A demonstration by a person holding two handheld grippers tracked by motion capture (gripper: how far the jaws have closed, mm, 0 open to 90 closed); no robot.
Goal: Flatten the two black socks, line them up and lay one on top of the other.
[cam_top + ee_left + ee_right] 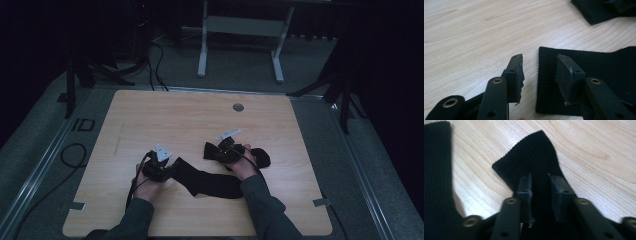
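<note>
Two hand-held grippers work a pair of black ribbed knit socks on a light wooden table [150, 115].

The left gripper [539, 75] stands released, its jaws wide apart astride the cuff edge of the long black ribbed sock [599, 70], which lies flat near the table's near edge. To its right, the right gripper [540, 182] is narrowed on a fold of the second black ribbed sock [534, 152], pinching the cloth between its pads.

Two black socks [212, 182] on table
</note>
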